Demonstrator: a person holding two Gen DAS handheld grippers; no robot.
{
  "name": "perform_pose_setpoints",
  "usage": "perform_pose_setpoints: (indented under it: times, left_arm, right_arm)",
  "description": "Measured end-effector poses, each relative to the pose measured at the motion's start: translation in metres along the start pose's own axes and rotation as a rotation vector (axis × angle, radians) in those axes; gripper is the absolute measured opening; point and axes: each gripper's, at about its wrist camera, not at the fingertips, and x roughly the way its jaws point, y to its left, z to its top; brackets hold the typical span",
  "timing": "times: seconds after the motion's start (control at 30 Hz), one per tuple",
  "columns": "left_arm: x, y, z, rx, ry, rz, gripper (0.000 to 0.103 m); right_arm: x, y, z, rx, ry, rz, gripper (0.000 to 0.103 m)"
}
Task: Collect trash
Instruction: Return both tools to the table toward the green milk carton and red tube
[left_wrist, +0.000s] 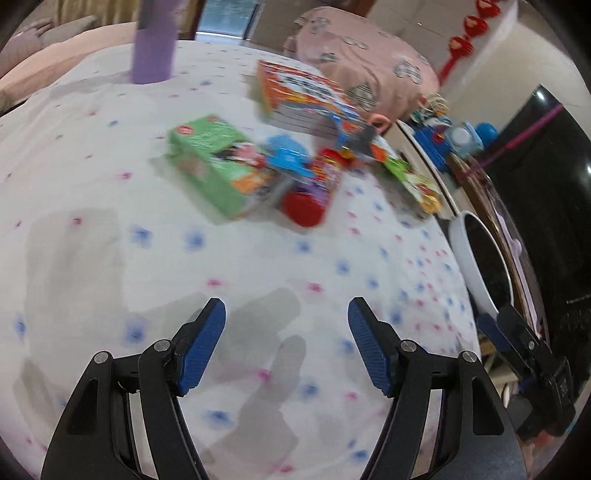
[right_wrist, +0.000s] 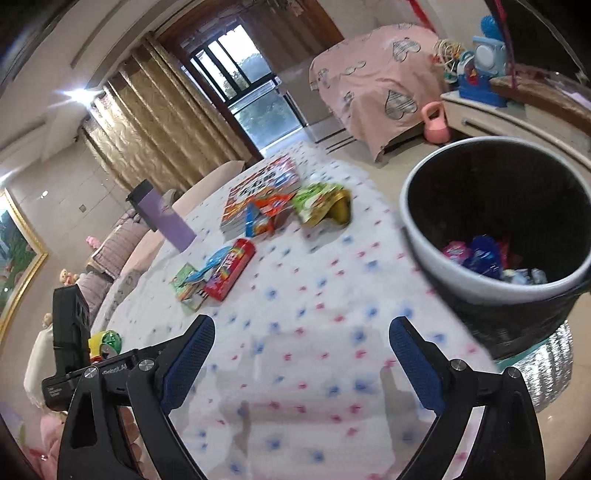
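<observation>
While empty, left gripper (left_wrist: 287, 345) faces distant wrappers (left_wrist: 258, 173).

Motion-blurred green carton (left_wrist: 218, 166) and red tube (left_wrist: 314, 184) — print unreadable — purple bottle (left_wrist: 153, 40) top cropped

A white bedspread (right_wrist: 314, 295) dotted with blue and pink flowers spreads out under and ahead of the fingers. Well beyond the fingertips, up and to the left, a purple tumbler (right_wrist: 166, 218) with a dark lid stands on it. Farther ahead a stack of colourful books (right_wrist: 258, 192) lies flat. Past the bed's far edge, gold curtains (right_wrist: 155, 140) hang beside a dark-framed window (right_wrist: 243, 81). Off to the right and far ahead, a pink cloth with heart prints (right_wrist: 373, 88) drapes some furniture, a pink kettlebell (right_wrist: 436, 125) sits on the floor beside it, and toys (right_wrist: 480, 70) crowd a pale cabinet top.
</observation>
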Motion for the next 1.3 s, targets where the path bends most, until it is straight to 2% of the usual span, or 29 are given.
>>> perform_pose_setpoints:
  times: [0.47,0.73,0.8,0.87,0.97,1.07,1.13,1.3]
  left_arm:
    - [0.034,0.024,0.054,-0.004,-0.062,0.119,0.070]
    - [0.020,0.063,0.061,-0.043,-0.092,0.197,0.070]
    - [0.013,0.076,0.059,-0.063,-0.100,0.218,0.070]
    - [0.006,0.086,0.059,-0.090,-0.103,0.187,0.070]
    - [-0.001,0.084,0.062,-0.096,-0.104,0.159,0.072]
    - [-0.003,0.074,0.070,-0.079,-0.123,0.126,0.078]
    - [0.001,0.067,0.076,-0.061,-0.126,0.116,0.080]
    - [0.023,0.056,0.091,-0.008,-0.104,0.187,0.080]
  right_arm:
    - [0.025,0.027,0.008,-0.004,0.045,0.026,0.096]
    - [0.055,0.048,0.019,-0.047,0.063,0.030,0.096]
    - [0.067,0.054,0.022,-0.056,0.080,0.037,0.093]
    - [0.082,0.061,0.024,-0.069,0.106,0.039,0.081]
    - [0.110,0.072,0.028,-0.091,0.143,0.034,0.067]
    - [0.133,0.077,0.031,-0.080,0.170,0.027,0.058]
    - [0.147,0.077,0.035,-0.064,0.187,0.025,0.055]
    - [0.169,0.079,0.044,-0.054,0.207,0.021,0.054]
